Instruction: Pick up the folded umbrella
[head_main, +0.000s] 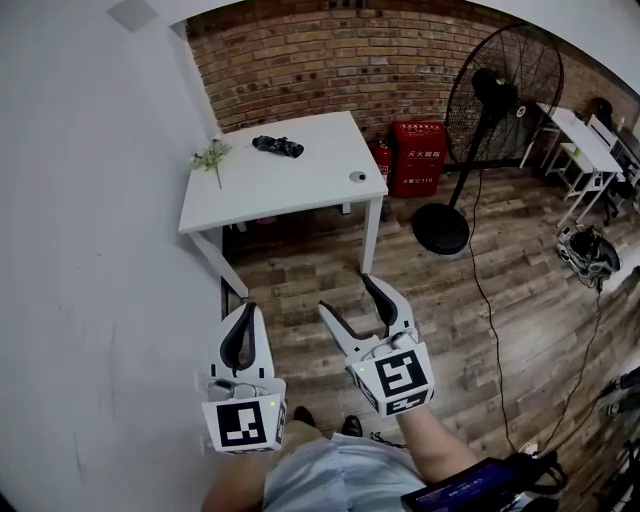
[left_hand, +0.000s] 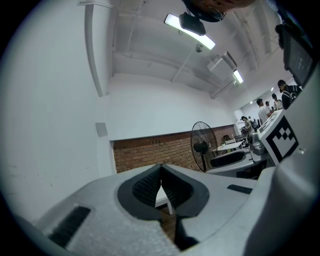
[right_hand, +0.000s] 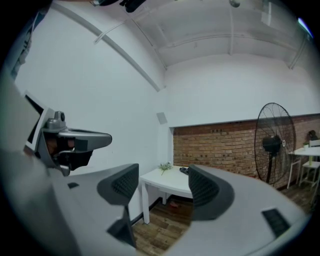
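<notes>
The folded black umbrella (head_main: 277, 146) lies on the far side of a white table (head_main: 300, 195), well ahead of both grippers. In the right gripper view the umbrella (right_hand: 184, 170) shows small on the table (right_hand: 167, 182), between the jaws' line of sight. My right gripper (head_main: 345, 293) is open and empty, with its pads wide apart (right_hand: 160, 187). My left gripper (head_main: 247, 308) is shut with nothing in it, its pads meeting (left_hand: 161, 176). Both hang level over the wooden floor, short of the table.
A sprig of flowers (head_main: 210, 155) and a small round object (head_main: 357, 176) also sit on the table. A big standing fan (head_main: 495, 100) and red extinguisher boxes (head_main: 418, 155) stand to the right by the brick wall. A white wall (head_main: 90, 250) runs close on the left.
</notes>
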